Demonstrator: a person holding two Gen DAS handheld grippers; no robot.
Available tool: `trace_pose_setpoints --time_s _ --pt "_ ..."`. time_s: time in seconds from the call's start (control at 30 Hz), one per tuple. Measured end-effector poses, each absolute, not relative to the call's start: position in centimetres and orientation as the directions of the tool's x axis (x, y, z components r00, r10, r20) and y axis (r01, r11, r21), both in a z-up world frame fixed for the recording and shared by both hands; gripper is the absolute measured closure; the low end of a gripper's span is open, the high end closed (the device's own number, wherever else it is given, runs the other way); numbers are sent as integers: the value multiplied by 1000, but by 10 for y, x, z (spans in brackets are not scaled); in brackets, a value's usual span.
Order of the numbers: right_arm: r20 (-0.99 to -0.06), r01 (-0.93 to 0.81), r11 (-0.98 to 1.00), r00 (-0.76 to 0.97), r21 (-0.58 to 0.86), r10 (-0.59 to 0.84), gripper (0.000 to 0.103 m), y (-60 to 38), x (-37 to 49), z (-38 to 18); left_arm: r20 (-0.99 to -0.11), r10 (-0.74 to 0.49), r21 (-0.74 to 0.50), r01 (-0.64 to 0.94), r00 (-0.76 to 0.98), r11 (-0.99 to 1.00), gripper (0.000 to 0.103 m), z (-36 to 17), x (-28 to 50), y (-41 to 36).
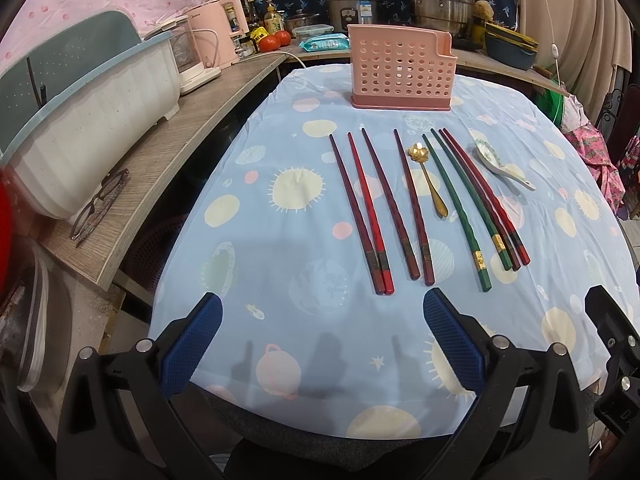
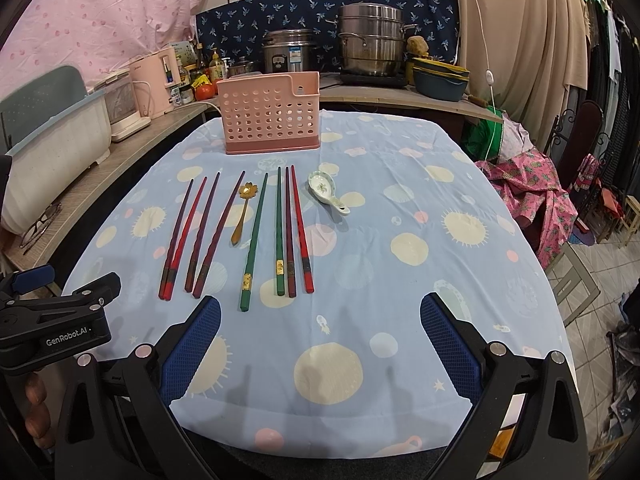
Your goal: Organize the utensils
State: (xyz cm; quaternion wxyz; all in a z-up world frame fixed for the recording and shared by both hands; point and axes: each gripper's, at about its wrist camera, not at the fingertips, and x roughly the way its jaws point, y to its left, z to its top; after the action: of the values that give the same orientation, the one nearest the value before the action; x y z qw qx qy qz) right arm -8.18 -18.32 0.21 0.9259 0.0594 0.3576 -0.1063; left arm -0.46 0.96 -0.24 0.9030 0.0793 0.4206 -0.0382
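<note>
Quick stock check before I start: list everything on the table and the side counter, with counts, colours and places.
Utensil holder: 1, pink, perforated, far end of table.
Chopsticks: 8; four dark red or red at left, two green, two more red at right.
Metal spoon: 1, gold, among the chopsticks.
Ceramic spoon: 1, white, right of the chopsticks.
Tablecloth: 1, light blue.
Eyeglasses: 1, dark, on side counter.
Pots: steel, back counter.
Left gripper: open.
Right gripper: open.

White lettering reading "GenRobot.AI" stands on the black body of the left hand-held gripper (image 2: 56, 320), at the near left. Other labels, on far appliances and bottles, are too small to read.
</note>
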Motion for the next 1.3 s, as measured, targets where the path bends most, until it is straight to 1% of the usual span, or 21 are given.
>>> trace_pose_setpoints --time_s 0.2,0.3,0.47,0.73,0.97,1.17,1.3 --pt "-676 239 970 720 35 -153 7 -185 -82 2 -769 -4 108 135 640 985 7 -2 -3 11" --pt "-678 242 969 719 37 -154 7 -188 -82 1 -777 -5 85 113 629 990 7 -3 2 19" --pt "-695 254 966 704 52 -148 7 -184 -71 -2 -797 -28 30 87 604 996 7 -10 22 28" --pt "-723 277 958 676 68 -144 7 -199 -44 -10 -826 -42 10 90 563 996 8 -27 65 22" --pt "-738 279 958 660 71 -138 7 -206 -20 -16 -855 -37 12 91 518 996 17 -49 99 14" --pt "-756 278 958 641 71 -130 7 -209 -5 -24 -870 -33 22 107 491 994 18 -63 111 10" --pt "-767 278 957 631 79 -120 7 -210 4 -27 -877 -30 23 104 480 994 22 -69 117 12"
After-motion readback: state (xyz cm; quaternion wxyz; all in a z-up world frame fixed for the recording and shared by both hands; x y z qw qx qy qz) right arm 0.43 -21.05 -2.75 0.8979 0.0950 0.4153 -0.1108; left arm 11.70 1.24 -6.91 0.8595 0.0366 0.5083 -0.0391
